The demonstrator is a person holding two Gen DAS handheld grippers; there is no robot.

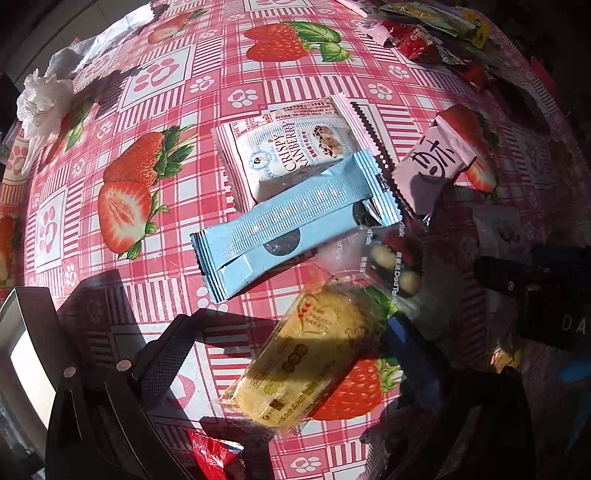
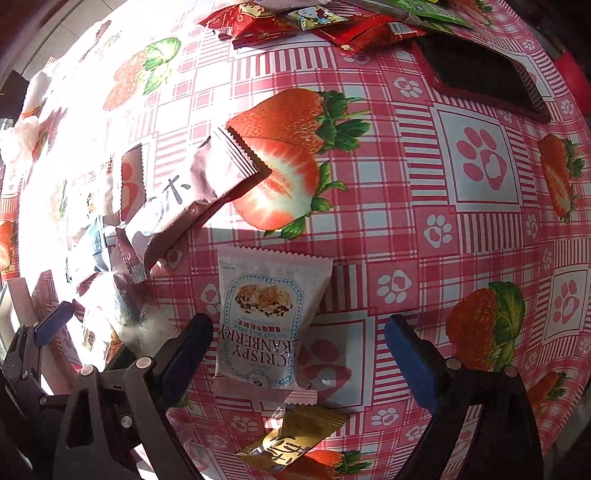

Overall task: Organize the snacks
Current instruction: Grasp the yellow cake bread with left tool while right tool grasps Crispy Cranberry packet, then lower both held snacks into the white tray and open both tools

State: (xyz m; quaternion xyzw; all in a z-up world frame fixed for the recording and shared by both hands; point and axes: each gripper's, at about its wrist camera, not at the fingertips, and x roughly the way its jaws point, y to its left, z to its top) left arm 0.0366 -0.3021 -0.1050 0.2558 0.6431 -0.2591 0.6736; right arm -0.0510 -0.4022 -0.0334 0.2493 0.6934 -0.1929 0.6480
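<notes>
In the left wrist view my left gripper (image 1: 290, 325) stands open over a yellow biscuit packet (image 1: 306, 365) that lies on the strawberry tablecloth (image 1: 147, 122) between its fingers. Beyond it lie a light blue packet (image 1: 295, 218), a white Crispy Cranberry packet (image 1: 291, 151), a pink packet (image 1: 432, 162) and a clear nut packet (image 1: 388, 258). In the right wrist view my right gripper (image 2: 299, 325) is open around another Crispy Cranberry packet (image 2: 266, 314) lying flat; the pads do not press on it. The pink packet (image 2: 192, 188) lies to its upper left.
A gold packet (image 2: 291, 439) lies just below the right gripper. Red and green snack packets (image 2: 295, 26) are heaped at the far edge beside a dark tray (image 2: 480, 77). Crumpled white tissue (image 1: 44, 99) sits at the table's left edge. A red packet (image 1: 210, 458) is under the left gripper.
</notes>
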